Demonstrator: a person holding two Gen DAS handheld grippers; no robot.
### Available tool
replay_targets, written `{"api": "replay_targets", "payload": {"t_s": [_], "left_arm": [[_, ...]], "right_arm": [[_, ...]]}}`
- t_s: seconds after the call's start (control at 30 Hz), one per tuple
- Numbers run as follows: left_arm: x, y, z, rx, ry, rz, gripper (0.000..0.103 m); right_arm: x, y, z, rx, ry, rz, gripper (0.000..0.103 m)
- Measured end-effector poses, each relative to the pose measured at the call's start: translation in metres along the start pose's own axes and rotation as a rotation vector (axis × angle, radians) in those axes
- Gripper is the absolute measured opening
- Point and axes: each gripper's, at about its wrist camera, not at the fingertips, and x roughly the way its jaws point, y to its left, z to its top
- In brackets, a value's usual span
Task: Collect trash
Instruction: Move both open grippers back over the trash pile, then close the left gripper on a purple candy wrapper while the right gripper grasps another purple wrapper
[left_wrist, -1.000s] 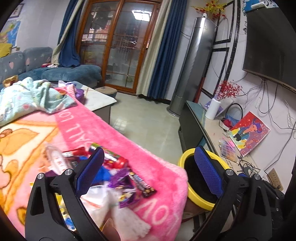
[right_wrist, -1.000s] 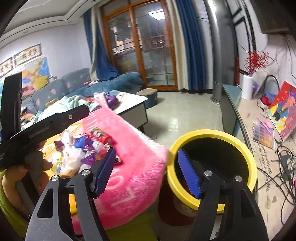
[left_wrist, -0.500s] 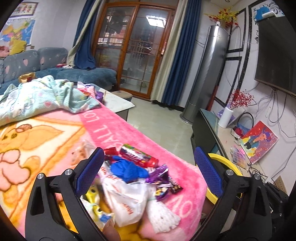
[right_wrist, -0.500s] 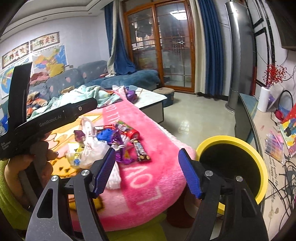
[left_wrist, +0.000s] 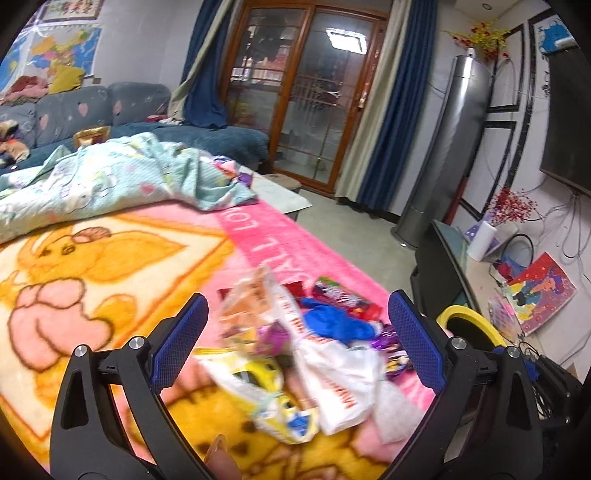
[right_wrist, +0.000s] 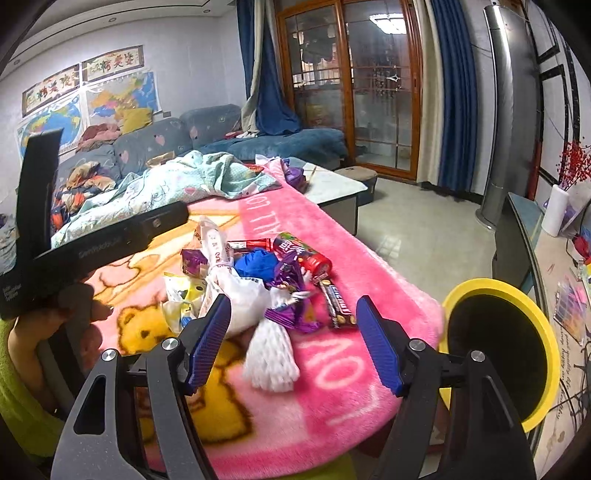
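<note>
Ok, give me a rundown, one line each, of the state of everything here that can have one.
left hand-held gripper: open, holding nothing.
right hand-held gripper: open, holding nothing.
yellow-rimmed bin: upright, open top, nothing visible inside.
trash pile: loose on the pink blanket, not collected.
white plastic bag: crumpled, lying in the pile.
chocolate bar: wrapped, lying flat.
glass doors: shut.

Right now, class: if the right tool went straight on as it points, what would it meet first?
Probably the white fringed wrapper at the pile's near edge, between the open right tool's fingers; depth is uncertain.
</note>
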Motion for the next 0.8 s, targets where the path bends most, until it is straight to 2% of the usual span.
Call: {"api": "replay_targets", "payload": {"t_s": [0.13,0.4,0.57,0.8], "left_arm": [[0.004,0.017,-0.005,-0.009,0.043,0.033,0.09],[0.015,0.028,-0.018,-0.001,0.12,0.024,0.089],[0.025,0.026,-0.022,0.002,0.146,0.012,0.077],[0.038,0.019,-0.018,0.012,0.15,0.011,0.065]], "right_arm": [[0.017,0.004,0.006,-0.003,0.026,0.008,0.068],[0.054,-0.001,0.016,0.014,0.081,0.001,0.067],[0.077,-0.004,0.023,0.017,0.118,0.019,0.06],[0.095,-0.01,0.024,0.046,0.158,0.051,0.053]]}}
